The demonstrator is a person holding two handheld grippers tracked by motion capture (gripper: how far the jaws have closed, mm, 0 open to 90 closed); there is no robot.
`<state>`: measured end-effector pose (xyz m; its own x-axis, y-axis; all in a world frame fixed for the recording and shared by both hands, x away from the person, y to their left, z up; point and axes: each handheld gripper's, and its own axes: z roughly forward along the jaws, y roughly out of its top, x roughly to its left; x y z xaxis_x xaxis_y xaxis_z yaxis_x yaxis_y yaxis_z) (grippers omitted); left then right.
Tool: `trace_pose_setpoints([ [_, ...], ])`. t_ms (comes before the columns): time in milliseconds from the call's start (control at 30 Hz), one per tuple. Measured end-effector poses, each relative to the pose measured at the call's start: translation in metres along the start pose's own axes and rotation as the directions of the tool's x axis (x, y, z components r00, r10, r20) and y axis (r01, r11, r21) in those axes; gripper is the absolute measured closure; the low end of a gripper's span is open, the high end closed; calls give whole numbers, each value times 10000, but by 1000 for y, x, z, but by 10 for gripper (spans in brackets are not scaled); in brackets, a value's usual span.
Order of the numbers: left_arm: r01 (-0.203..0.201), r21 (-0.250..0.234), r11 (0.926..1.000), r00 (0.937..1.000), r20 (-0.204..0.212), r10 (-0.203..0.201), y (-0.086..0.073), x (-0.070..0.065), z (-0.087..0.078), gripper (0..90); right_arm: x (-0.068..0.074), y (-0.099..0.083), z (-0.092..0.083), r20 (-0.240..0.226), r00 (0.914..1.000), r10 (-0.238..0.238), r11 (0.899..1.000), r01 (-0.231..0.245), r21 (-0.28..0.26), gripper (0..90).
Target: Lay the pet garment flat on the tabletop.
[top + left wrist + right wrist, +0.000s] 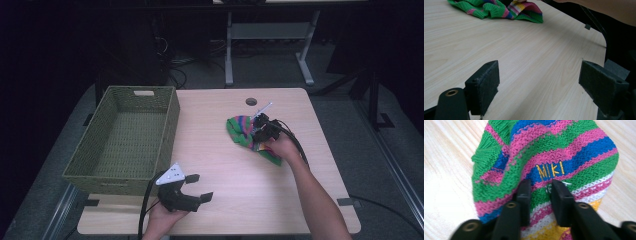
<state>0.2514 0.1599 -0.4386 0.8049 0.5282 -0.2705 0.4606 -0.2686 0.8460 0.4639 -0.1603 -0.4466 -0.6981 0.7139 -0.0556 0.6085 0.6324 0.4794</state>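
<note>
The right gripper (540, 195) pinches a fold of the striped knit garment (549, 157), which lies near the tabletop's far right edge; the left gripper (192, 187) waits released by the near edge, and the green basket (167, 117) at the left edge holds nothing, so most work remains

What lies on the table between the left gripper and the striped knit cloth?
Nothing: in the left gripper view, bare wood tabletop runs from the open left gripper to the striped knit cloth. The high view shows the same bare stretch.

Both claws in view, one per hand.
Left claw (196, 187) jaws wide apart, level; right claw (539, 192) jaws pinched narrow, forearm stretched forward.
</note>
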Motion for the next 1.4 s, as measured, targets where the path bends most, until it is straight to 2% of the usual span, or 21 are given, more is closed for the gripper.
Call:
trace_pose_setpoints([
  [100, 11, 19, 10000, 10000, -16, -11, 0, 1, -1, 166, 0, 1, -1, -26, 10000, -24, 10000, 24, 30, 770],
  [200, 40, -5, 10000, 10000, -29, -40, 0, 2, -1, 166, 0, 2, -7, -333, 9994, 105, 9999, -108, -61, 776],
  [400, 17, 14, 10000, 10000, -25, -17, 0, 1, 0, 166, -5, 0, -27, -1010, 9946, 228, 9968, -304, -740, 781],
  [500, 41, 2, 10000, 10000, -39, -41, 0, 1, 1, 166, -5, 0, -33, -1076, 9940, 209, 9956, -306, -889, 782],
  [567, 58, -54, 10000, 10000, -61, -59, 0, 1, 0, 166, -6, -2, -45, -1341, 9906, 252, 9922, -412, -1180, 783],
  [700, 80, -134, 9999, 9999, -103, -81, 0, 2, -1, 166, -3, -2, -59, -1626, 9867, 84, 9874, -338, -1546, 783],
  [933, 75, -267, 9996, 9999, -143, -79, 1, 2, -4, 166, 10, -3, -87, -2195, 9750, -343, 9733, -173, -2290, 783],
  [1067, 64, -352, 9994, 9999, -150, -69, 1, 0, -5, 166, 18, -5, -104, -2333, 9703, -637, 9618, -27, -2739, 783],
  [1167, 45, -368, 9993, 9999, -151, -51, 1, 0, -6, 166, 23, -8, -116, -2472, 9644, -935, 9494, 117, -3137, 783],
  [1300, 39, -445, 9990, 9999, -150, -45, 2, -1, -7, 166, 31, -13, -127, -2600, 9586, -1158, 9400, 212, -3405, 783],
  [1400, 51, -501, 9987, 9999, -144, -58, 1, -1, -7, 166, 40, -18, -132, -2582, 9554, -1435, 9354, 458, -3505, 782],
])
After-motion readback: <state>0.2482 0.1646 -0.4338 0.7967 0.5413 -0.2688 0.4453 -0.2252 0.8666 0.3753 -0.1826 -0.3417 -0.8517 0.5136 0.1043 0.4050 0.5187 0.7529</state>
